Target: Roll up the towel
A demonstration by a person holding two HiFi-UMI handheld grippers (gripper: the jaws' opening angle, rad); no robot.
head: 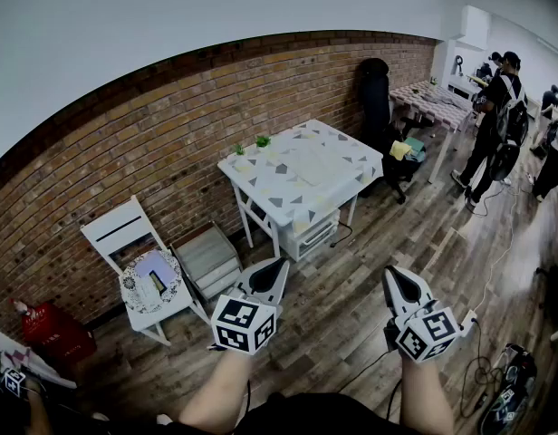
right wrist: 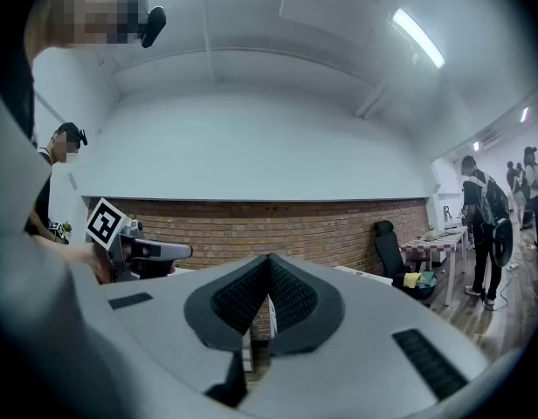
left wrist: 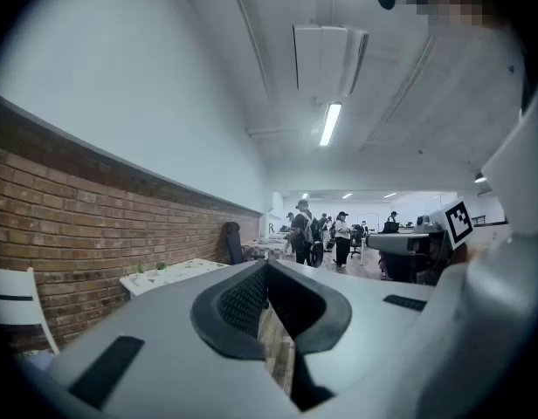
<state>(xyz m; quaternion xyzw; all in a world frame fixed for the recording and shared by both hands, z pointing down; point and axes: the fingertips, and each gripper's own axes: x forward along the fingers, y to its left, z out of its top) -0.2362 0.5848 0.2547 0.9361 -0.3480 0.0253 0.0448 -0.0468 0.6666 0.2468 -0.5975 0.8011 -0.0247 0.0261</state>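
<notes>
A pale towel lies flat on a white table with a triangle-patterned top, against the brick wall. Both grippers hang level over the wooden floor, well short of the table. In the head view my left gripper is shut with nothing in it, its marker cube below it. My right gripper is also shut and empty. The left gripper view shows its jaws closed tip to tip, with the table far off at left. In the right gripper view the jaws are pressed together.
A white chair with a doily and small items stands at left, a grey crate beside it. A drawer unit sits under the table. A black office chair, a second table, people and floor cables are at right.
</notes>
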